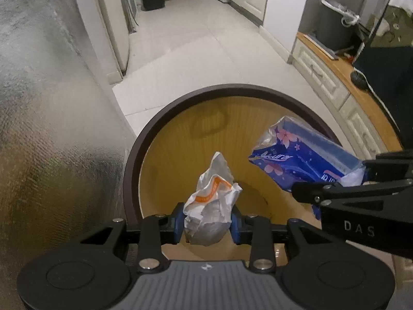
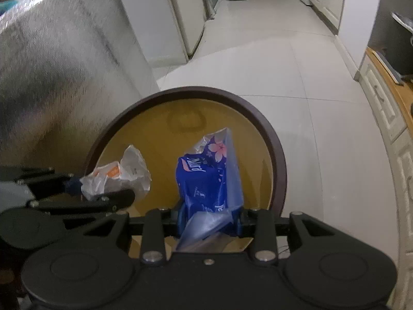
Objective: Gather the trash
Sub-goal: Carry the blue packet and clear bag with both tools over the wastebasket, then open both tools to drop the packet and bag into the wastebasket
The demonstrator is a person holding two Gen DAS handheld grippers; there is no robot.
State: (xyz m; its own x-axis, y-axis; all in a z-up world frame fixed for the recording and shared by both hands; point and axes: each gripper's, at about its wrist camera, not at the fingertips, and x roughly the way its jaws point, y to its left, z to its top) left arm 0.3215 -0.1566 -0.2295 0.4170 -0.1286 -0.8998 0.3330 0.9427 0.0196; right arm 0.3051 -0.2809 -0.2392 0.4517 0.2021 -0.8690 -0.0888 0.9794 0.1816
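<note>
My left gripper (image 1: pixel 208 226) is shut on a crumpled white wrapper with orange print (image 1: pixel 210 201) and holds it over the open mouth of a round bin with a dark brown rim (image 1: pixel 134 155) and yellow-brown inside. My right gripper (image 2: pixel 209 219) is shut on a blue plastic tissue pack wrapper with pink flowers (image 2: pixel 206 180), also over the bin (image 2: pixel 280 160). The blue wrapper (image 1: pixel 296 155) and right gripper (image 1: pixel 361 178) show at the right of the left wrist view. The white wrapper (image 2: pixel 118 174) and left gripper (image 2: pixel 85 191) show at the left of the right wrist view.
A silver foil-covered surface (image 1: pixel 46 129) rises close on the left of the bin. A white tiled floor (image 1: pixel 193 46) runs ahead to a doorway. A curved wooden-topped cabinet (image 1: pixel 343 77) with a dark grey bin (image 1: pixel 335 25) stands on the right.
</note>
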